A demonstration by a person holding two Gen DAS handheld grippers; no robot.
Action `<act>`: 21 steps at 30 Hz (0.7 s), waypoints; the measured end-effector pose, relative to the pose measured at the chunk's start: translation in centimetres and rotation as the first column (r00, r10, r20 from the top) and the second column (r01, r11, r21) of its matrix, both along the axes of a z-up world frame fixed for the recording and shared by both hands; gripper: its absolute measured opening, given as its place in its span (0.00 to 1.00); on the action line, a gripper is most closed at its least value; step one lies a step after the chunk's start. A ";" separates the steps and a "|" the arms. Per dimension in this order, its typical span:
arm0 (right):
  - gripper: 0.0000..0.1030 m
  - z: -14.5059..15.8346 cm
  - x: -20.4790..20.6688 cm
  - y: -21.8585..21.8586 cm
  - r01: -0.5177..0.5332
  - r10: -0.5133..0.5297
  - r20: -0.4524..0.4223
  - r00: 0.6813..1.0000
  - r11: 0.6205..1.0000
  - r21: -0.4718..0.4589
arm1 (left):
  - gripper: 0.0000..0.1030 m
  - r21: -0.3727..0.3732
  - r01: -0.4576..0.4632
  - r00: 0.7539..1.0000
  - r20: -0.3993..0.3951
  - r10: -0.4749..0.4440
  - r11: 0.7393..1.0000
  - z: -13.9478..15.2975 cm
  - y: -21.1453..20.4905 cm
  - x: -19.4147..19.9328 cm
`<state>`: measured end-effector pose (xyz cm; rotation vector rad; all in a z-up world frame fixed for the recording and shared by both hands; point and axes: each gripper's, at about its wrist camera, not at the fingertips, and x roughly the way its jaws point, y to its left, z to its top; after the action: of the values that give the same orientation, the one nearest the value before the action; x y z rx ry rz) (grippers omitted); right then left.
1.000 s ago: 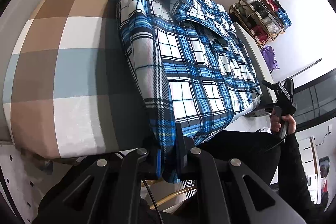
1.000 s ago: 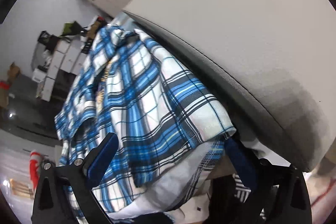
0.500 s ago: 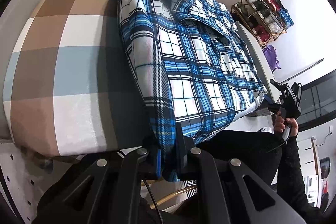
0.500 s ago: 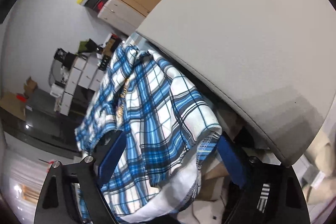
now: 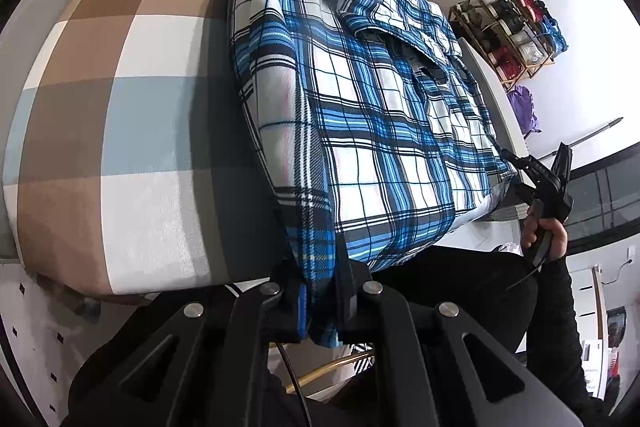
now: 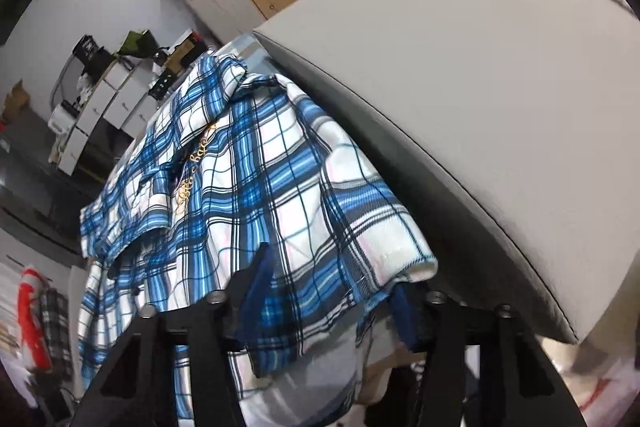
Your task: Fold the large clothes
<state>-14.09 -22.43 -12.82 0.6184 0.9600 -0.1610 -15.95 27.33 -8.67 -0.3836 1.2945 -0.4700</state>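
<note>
Both grippers angle downward at the blue-and-white plaid flannel shirt point(image 5: 376, 131) spread on the checked mattress point(image 5: 120, 107): left gripper point(image 5: 320, 303) clamps its hem, right gripper point(image 6: 328, 303) closing around a corner.

Shirt point(image 6: 248, 195) hem hidden behind fingers
</note>
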 end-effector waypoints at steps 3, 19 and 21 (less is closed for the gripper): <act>0.16 0.0 0.4 0.2 -0.009 0.009 0.010 1.000 0.999 -0.037 | 0.04 -0.064 -0.001 1.000 -0.009 0.000 0.998 0.1 0.5 0.5; 0.03 0.5 -0.5 -0.7 -0.020 0.015 0.089 0.996 0.998 0.057 | 0.42 -0.129 -0.016 0.990 -0.141 -0.003 0.992 -1.1 0.9 2.0; 0.04 0.4 -0.6 -0.9 -0.019 0.012 0.090 0.996 0.997 0.078 | 0.42 -0.113 -0.008 0.990 -0.143 -0.008 0.994 -1.1 0.6 2.2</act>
<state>-14.66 -23.32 -12.45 0.6851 0.8873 -0.0810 -13.78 27.93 -9.73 -0.5206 1.4101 -0.5253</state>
